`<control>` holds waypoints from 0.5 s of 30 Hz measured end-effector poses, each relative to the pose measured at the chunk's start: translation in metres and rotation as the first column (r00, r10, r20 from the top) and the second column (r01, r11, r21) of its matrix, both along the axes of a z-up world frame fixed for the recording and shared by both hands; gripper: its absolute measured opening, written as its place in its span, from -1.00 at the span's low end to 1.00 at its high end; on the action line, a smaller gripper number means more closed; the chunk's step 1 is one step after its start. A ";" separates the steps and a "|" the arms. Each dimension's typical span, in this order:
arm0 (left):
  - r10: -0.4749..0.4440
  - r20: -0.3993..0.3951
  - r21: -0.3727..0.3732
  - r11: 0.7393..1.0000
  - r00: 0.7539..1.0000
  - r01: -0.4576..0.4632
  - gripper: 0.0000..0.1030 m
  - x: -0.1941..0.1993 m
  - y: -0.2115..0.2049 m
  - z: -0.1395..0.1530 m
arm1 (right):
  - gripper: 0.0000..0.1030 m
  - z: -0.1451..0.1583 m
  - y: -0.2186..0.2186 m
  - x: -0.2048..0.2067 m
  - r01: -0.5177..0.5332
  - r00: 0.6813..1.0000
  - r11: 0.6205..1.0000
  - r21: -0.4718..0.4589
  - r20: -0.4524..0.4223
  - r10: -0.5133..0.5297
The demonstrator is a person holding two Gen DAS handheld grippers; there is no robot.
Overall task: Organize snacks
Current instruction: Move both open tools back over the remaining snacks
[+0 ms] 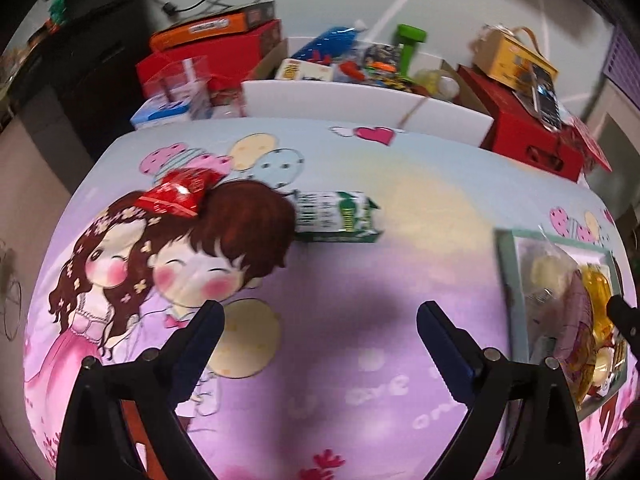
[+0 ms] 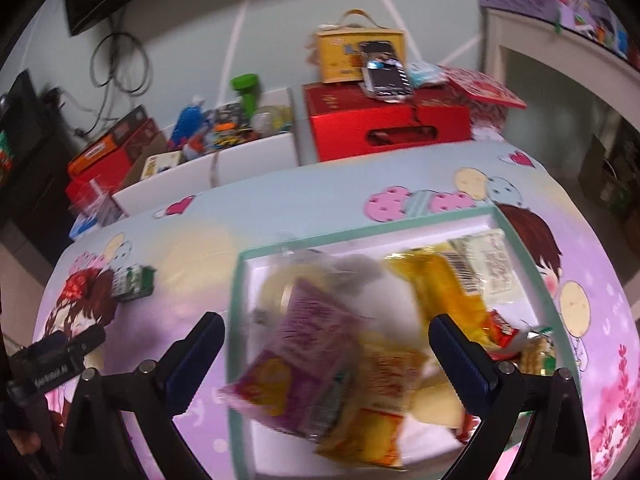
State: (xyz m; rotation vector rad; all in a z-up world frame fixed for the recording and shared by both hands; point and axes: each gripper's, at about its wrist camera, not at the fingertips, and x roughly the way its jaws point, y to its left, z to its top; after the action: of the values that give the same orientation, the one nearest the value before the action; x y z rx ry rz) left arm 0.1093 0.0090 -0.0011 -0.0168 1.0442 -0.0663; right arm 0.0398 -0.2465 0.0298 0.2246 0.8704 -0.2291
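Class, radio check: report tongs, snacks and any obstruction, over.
Left tongs open, empty, above the cloth. Right tongs open, empty, over the snack tray. Red packet and green pack loose on the table. Nothing blocking them.

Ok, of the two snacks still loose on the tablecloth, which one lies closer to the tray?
The green-and-white carton, lying on its side. The red snack packet sits farther out, on its far side from the tray, over the printed girl's hair.

red snack packet (image 1: 178, 193) and green carton (image 1: 338, 217) on tablecloth, tray (image 2: 236, 320) heaped with snacks

Snacks (image 2: 332, 344) in tray (image 2: 236, 320) — carton (image 1: 338, 218) leftward
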 end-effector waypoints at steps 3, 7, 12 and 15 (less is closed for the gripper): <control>0.026 -0.006 -0.001 1.000 1.000 -0.026 0.88 -0.002 0.016 0.001 | 1.00 -0.004 0.017 0.005 -0.047 0.999 0.999 0.022 -0.009 0.047; 0.065 -0.002 0.028 0.998 0.998 -0.065 0.88 -0.003 0.034 0.002 | 1.00 -0.009 0.042 0.010 -0.105 0.994 0.994 0.015 -0.018 0.105; 0.106 -0.008 0.022 0.994 0.994 -0.106 0.88 -0.001 0.056 0.001 | 1.00 -0.014 0.068 0.015 -0.172 0.985 0.985 -0.002 -0.024 0.171; 0.112 -0.005 0.026 0.993 0.994 -0.112 0.88 -0.001 0.062 0.002 | 1.00 -0.018 0.078 0.018 -0.192 0.981 0.981 0.012 -0.027 0.193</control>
State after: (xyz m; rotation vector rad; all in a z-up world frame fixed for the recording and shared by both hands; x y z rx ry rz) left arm 0.1086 0.0713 0.0012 -0.0516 1.0482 0.0490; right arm 0.0580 -0.1683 0.0119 0.1450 0.9149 -0.0475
